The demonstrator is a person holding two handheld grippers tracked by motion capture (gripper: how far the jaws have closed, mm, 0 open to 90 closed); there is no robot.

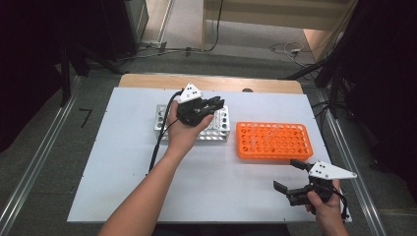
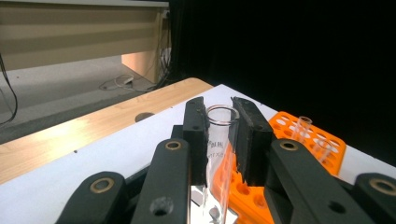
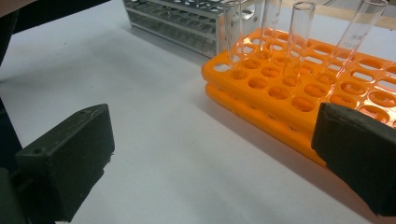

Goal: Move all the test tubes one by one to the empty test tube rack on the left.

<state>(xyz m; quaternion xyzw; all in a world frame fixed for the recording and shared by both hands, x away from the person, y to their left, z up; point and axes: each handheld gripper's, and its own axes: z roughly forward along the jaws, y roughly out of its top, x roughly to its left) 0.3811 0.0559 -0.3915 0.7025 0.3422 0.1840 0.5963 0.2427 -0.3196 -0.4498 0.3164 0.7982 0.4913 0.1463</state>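
Several glass tubes [image 3: 299, 37] stand in the orange rack [image 3: 280, 93].

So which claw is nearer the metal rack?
Left. The left claw is above the metal rack, shut on a glass tube; the right claw hangs open beyond the orange rack.

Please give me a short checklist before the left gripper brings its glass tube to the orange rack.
1. Tube clamped in left gripper: ok.
2. Tube intact: ok at its rim; lower part cannot tell.
3. Free holes in orange rack: ok, many.
4. Tubes already in rack may block the way: cannot tell.
5. Right gripper apart from rack, open: ok.
6. Tube out of metal rack: cannot tell.
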